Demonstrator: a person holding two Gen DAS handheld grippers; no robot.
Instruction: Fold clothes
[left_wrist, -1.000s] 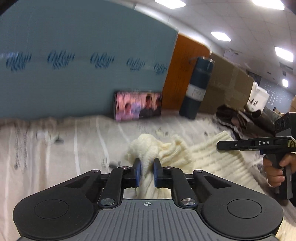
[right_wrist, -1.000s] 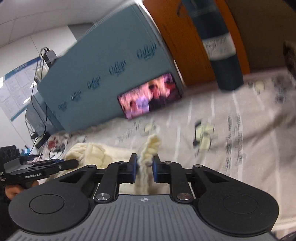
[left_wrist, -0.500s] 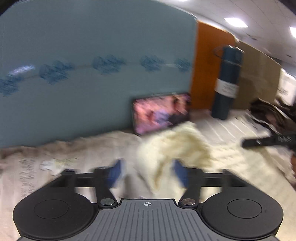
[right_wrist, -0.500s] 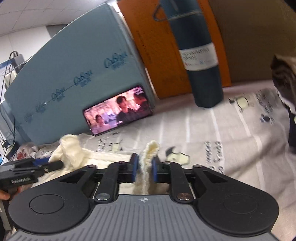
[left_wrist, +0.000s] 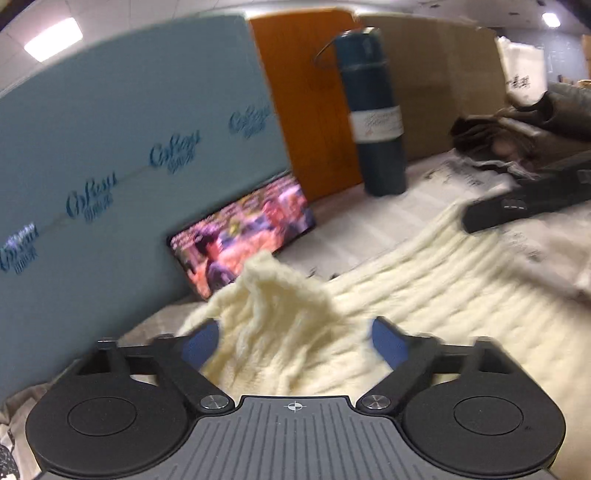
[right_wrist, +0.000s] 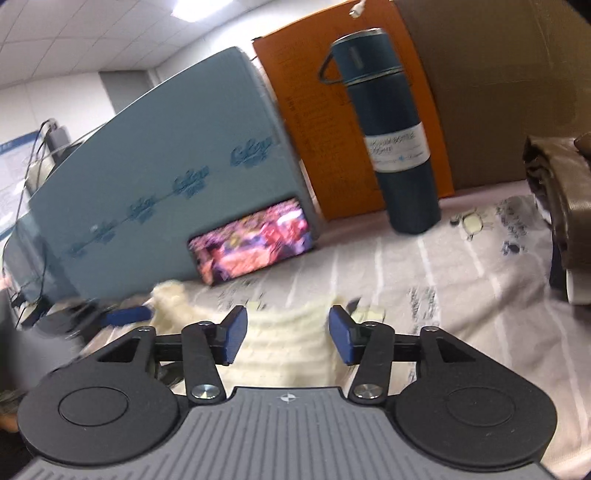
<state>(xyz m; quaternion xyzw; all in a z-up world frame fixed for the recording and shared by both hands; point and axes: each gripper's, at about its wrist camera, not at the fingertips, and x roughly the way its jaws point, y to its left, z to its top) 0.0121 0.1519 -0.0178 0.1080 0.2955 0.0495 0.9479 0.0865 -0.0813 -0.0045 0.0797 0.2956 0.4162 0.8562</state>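
Observation:
A cream cable-knit sweater (left_wrist: 424, 295) lies on the patterned sheet, with a bunched corner (left_wrist: 273, 291) standing up. My left gripper (left_wrist: 295, 341) is open, its blue pads either side of that bunched knit without pinching it. My right gripper (right_wrist: 288, 332) is open over the sweater's edge (right_wrist: 291, 343), which lies between the pads. The right gripper shows in the left wrist view (left_wrist: 517, 210) at the far side of the sweater. The left gripper's blue finger shows in the right wrist view (right_wrist: 127, 315) beside a knit lump.
A phone (left_wrist: 240, 236) playing video leans on a teal foam board (left_wrist: 129, 147). A dark blue flask (left_wrist: 373, 122) stands by an orange board (right_wrist: 321, 129) and cardboard. Folded brown clothes (right_wrist: 561, 199) lie at the right. The sheet (right_wrist: 461, 295) covers the table.
Both grippers were shut on the sweater a second ago; the left opened first, then the right. The knit has dropped from both onto the sheet, further toward the phone.

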